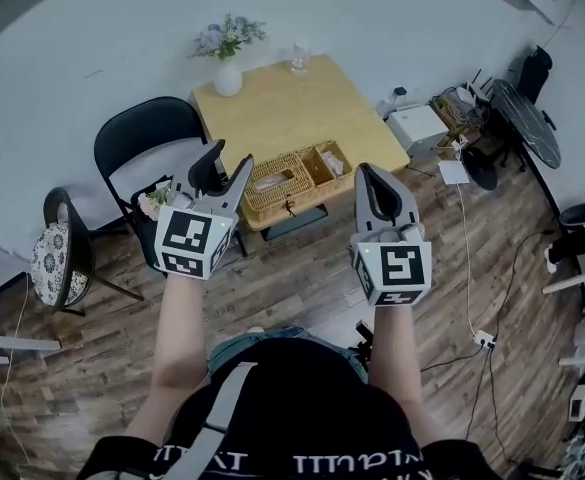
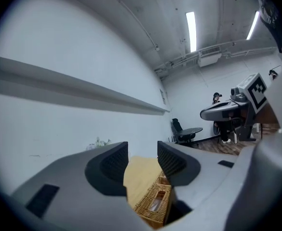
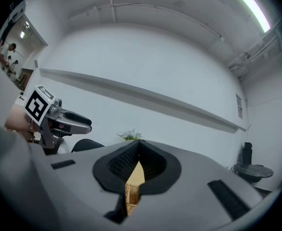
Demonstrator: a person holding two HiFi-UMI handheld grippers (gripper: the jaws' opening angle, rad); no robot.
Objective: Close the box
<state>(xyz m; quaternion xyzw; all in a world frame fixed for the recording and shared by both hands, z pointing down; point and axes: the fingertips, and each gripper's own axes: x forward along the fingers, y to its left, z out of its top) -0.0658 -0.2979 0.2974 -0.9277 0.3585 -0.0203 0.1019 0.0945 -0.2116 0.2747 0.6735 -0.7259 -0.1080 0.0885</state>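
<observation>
No readable brand or label anywhere. The marker cubes carry only black-and-white square patterns, and the white print on the person's dark shirt (image 1: 312,461) sits upside down at the frame edge and can't be read.

The wicker box (image 1: 282,183) sits at the near edge of the wooden surface (image 1: 282,108), lid open, with two woven sections lying side by side. A white vase (image 1: 228,78) with flowers and a glass (image 1: 300,60) stand at the far edge, well apart from the box. A black folding chair (image 1: 147,143) stands just beside the surface on the left.

Left gripper (image 1: 230,158) is held in the air short of the box. Its fingers (image 2: 113,165) stand apart with nothing between them — the box (image 2: 155,203) and the surface (image 2: 140,177) show through the gap, beyond and below the tips, with no contact.

Right gripper (image 1: 369,171) is also in the air, near the box's right end but clear of it. Its fingers (image 3: 153,162) are closed tip to tip and hold nothing — a sliver of wicker (image 3: 131,194) shows through the slot below the tips.
</observation>
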